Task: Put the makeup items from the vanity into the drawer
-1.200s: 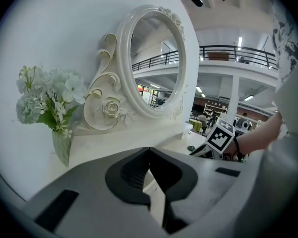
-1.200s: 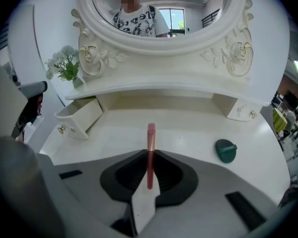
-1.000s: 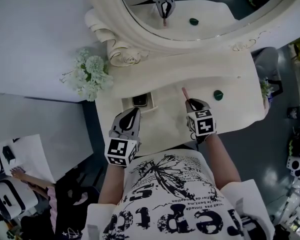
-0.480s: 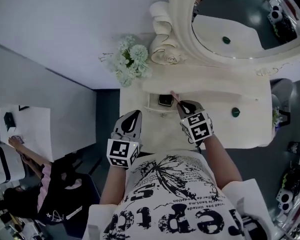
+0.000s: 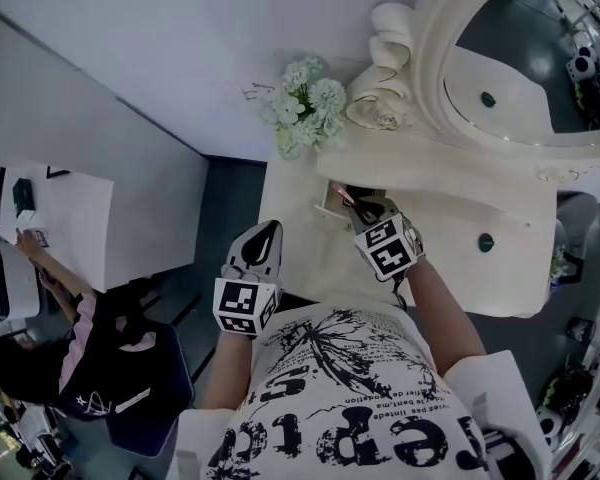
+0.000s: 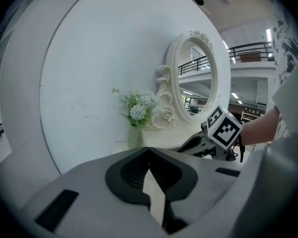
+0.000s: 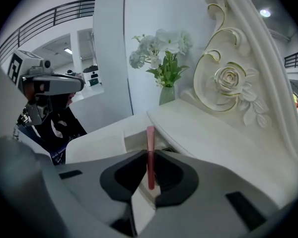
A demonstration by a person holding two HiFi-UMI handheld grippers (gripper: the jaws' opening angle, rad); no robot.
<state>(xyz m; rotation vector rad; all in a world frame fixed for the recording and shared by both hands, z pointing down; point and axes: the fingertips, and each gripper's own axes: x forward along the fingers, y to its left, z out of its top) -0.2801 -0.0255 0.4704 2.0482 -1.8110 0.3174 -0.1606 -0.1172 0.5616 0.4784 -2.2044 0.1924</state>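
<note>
My right gripper (image 5: pixel 358 206) is shut on a slim pink makeup stick (image 7: pixel 150 155), which stands up between the jaws. Its tip (image 5: pixel 337 189) is over the small open drawer (image 5: pixel 323 206) at the vanity's left front, also seen as a cream box (image 7: pixel 134 142) just ahead of the jaws. A small dark green round item (image 5: pixel 485 241) lies farther right on the cream vanity top (image 5: pixel 450 218). My left gripper (image 5: pixel 270 230) hangs shut and empty off the vanity's left edge, its tips (image 6: pixel 149 150) meeting, apart from the drawer.
An oval mirror (image 5: pixel 520 58) in a carved frame stands at the back of the vanity, a vase of white flowers (image 5: pixel 305 103) at its left corner. A person in dark clothes (image 5: pixel 90 358) sits at a white table (image 5: pixel 70 218) to the left.
My right gripper has carried the pink stick leftwards from the middle of the vanity top to the open drawer. The left gripper has drifted off the vanity's left edge.
</note>
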